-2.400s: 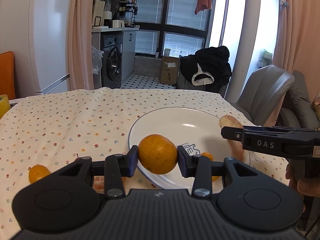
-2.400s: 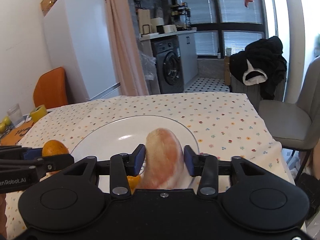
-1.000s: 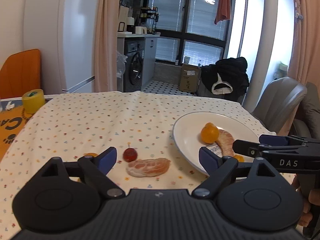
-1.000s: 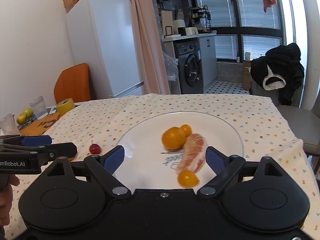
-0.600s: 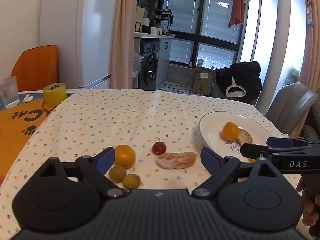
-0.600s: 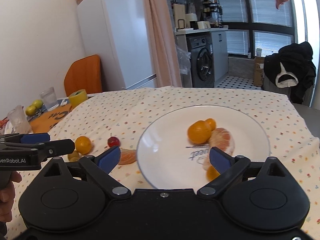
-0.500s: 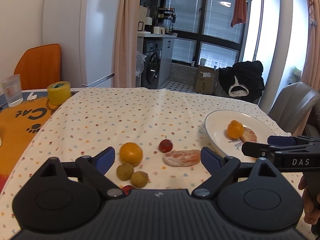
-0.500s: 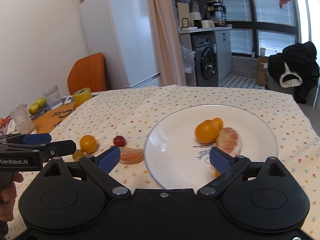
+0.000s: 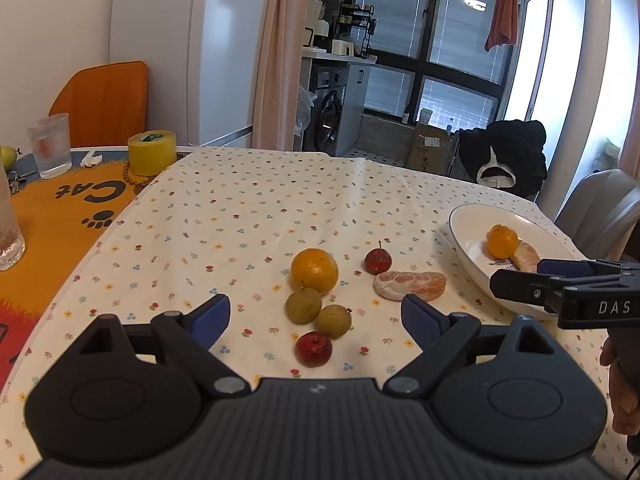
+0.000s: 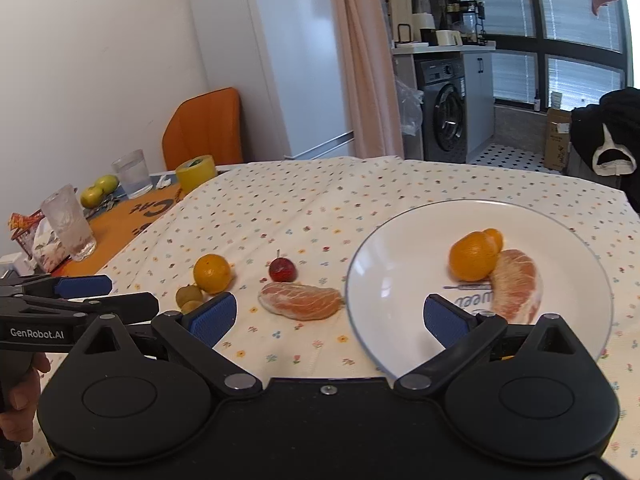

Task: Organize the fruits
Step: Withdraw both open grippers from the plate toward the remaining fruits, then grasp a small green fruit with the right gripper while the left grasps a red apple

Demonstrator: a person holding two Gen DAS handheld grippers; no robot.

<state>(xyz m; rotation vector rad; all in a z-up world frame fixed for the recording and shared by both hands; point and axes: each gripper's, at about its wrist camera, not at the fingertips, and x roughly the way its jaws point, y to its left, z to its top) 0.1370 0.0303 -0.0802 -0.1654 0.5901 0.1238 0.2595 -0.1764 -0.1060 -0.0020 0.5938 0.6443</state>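
The right gripper's side reads "DAS"; the left gripper's side reads "GenRobot.AI". The orange mat carries "Cat" and a paw print, upside down in the left view. Blue writing on the plate is partly hidden and ends in "weet"

Both grippers stand wide open and hold nothing, each hovering over the near part of the cloth

On the plate: one orange, one smaller orange fruit touching it behind, one peeled segment against it. A yellow bit shows under the right gripper's frame, too hidden to name

On the cloth, left of the plate: one orange, two brownish round fruits touching each other, one red bumpy fruit nearest the left gripper, one red stemmed fruit, one peeled segment just beside the plate's rim

On the mat: two glasses, one yellow tape roll, two green fruits

The far half of the cloth lies bare up to the table's back edge; the plate sits near the right edge, by a grey chair
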